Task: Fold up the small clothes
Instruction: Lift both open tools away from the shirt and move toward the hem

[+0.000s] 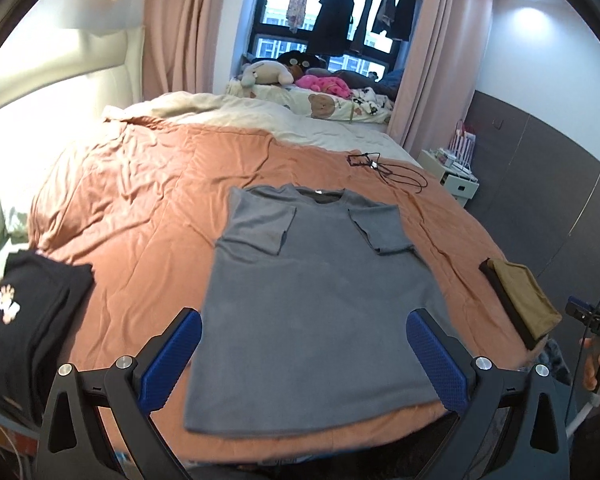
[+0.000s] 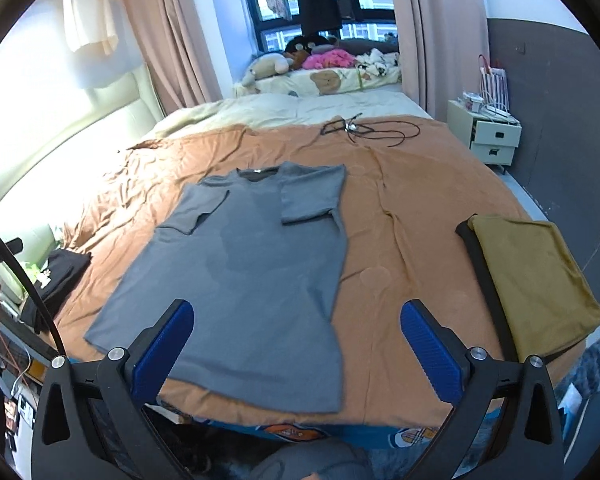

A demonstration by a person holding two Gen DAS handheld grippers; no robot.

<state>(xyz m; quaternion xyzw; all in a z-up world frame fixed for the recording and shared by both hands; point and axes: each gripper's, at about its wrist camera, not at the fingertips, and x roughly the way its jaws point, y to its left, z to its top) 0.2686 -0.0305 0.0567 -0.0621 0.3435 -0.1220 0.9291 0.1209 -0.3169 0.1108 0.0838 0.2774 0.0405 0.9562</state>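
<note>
Soft grey cotton t-shirt (image 1: 320,304), sleeves folded in, lies flat frame-centre on orange bedspread (image 1: 132,208). Left gripper (image 1: 304,356) and right gripper (image 2: 296,348) both spread, empty. Light, limp; pinch bottom hem corners.

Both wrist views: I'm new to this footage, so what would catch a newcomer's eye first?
The flat grey short-sleeved T-shirt dominates, spread in the middle of the orange bedspread with both sleeves folded inward. The left gripper and right gripper both frame it with blue-padded jaws wide open, holding nothing. A folded mustard-yellow garment sits at the bed's right edge, a black printed one at its left.
</note>
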